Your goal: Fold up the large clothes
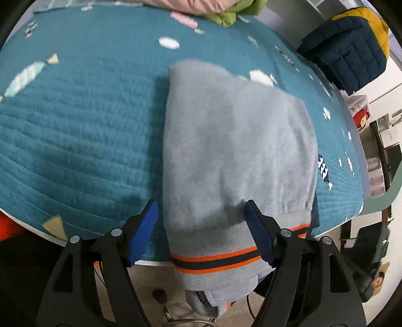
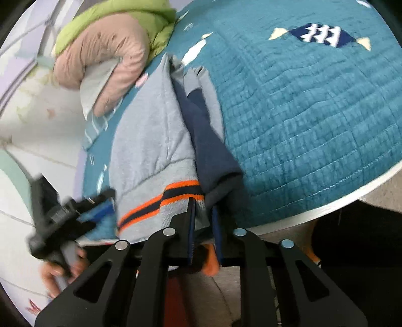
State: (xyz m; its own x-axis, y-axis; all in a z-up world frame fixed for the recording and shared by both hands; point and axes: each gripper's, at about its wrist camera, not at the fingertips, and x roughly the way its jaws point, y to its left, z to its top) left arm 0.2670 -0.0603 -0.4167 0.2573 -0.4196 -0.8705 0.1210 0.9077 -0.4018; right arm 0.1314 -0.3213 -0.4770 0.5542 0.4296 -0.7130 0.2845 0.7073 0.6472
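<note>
Nearest in the left wrist view: left gripper, blue pads set wide apart, straddling the ribbed hem of a folded grey sweater without pinching it; left pad over the quilt edge, right pad lying against the hem fabric

Orange-and-navy striped hem band drooping over the near table edge, a bit of the garment hanging below it toward the floor

Nearest in the right wrist view: right gripper, fingers drawn close and clamped on the sweater's hem at the navy inner layer, right beside the striped band, with an orange scrap of the garment dangling under the jaws

Off to the left of that view, blurred: the left gripper in a person's hand

Beyond the grippers: sweater body lying flat on the teal quilted cover, folded into a tall narrow block, far end rounded, near the quilt's right side

Further back on the quilt: pink puffer jacket with a green jacket on top of it, apart from the sweater

Farthest, past the table's right edge: navy-and-yellow puffer jacket
</note>
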